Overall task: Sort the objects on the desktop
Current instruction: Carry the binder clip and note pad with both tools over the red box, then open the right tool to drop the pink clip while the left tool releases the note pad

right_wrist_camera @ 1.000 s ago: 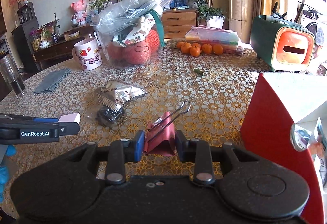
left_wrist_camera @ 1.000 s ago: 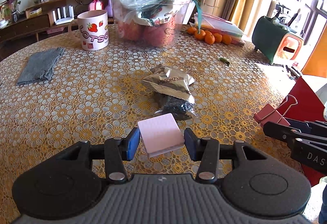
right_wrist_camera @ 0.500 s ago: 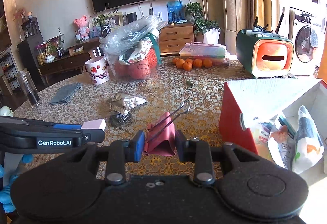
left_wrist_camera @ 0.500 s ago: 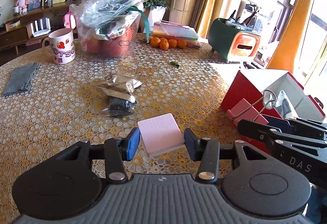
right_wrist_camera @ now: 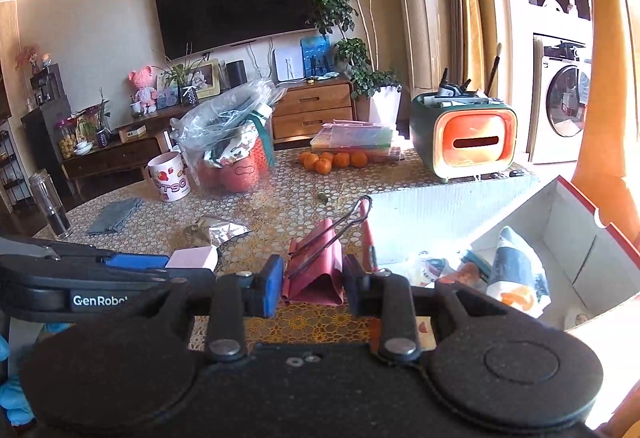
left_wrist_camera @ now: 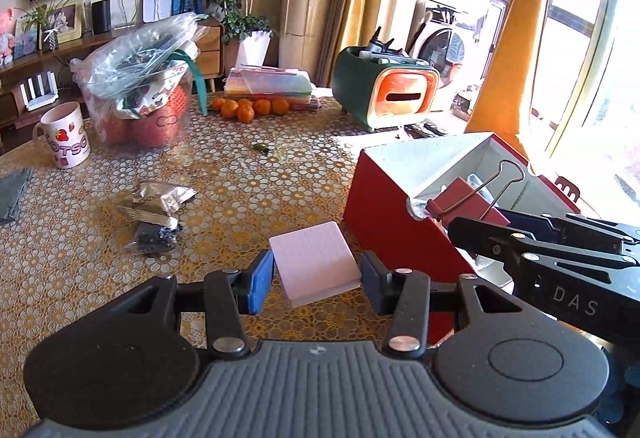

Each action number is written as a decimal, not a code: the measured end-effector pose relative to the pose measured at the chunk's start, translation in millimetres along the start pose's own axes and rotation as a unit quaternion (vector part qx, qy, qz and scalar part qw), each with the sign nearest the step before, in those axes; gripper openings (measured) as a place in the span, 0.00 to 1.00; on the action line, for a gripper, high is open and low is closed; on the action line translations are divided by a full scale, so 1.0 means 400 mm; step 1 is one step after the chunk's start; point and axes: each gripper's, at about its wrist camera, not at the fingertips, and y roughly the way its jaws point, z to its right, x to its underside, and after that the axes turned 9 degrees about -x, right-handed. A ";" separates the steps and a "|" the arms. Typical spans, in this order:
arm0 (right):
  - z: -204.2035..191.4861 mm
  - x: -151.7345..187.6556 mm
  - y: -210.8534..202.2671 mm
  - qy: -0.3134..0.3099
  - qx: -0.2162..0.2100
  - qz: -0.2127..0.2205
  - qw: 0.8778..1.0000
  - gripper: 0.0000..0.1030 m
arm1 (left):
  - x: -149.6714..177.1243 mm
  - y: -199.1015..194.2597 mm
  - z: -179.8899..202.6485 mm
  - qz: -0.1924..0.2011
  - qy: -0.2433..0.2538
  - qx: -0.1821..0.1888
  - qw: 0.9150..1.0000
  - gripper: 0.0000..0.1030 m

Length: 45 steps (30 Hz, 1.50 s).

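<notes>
Two grippers are up over the table, each clamped on something small. The left gripper has its blue pads pressed against the sides of a pale pink pad of sticky notes, held clear of the yellow flower-patterned tablecloth. The right gripper is closed on a dusty pink binder clip, whose wire handles stick up and forward. In the left wrist view that clip hangs over the near corner of the red cardboard box, just above its white inner wall; in the right wrist view the box lies open to the right, with snack packets inside.

Readable writing: "DAS" on the right gripper's arm, "GenRobo" on the left gripper's side, and "OTSO" in red on the white strawberry mug, its first letter half turned away. A crumpled silver foil packet lies on the cloth near the mug; its print is too small to read. Farther back sit small oranges and a green and orange tissue holder
</notes>
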 end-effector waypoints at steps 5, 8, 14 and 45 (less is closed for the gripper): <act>0.057 0.005 -0.039 0.009 0.020 0.010 1.000 0.30 | -0.012 0.005 0.087 0.003 0.028 0.019 0.999 0.45; 0.098 0.008 -0.055 0.017 0.032 0.013 0.999 0.30 | -0.022 0.015 0.140 0.005 0.048 0.028 0.998 0.45; 0.200 0.006 -0.082 0.035 0.064 0.022 0.997 0.30 | -0.046 0.035 0.233 0.004 0.075 0.045 0.996 0.45; 0.485 0.023 0.055 0.061 0.147 -0.075 0.984 0.30 | -0.127 0.329 0.468 -0.070 0.186 0.045 0.979 0.45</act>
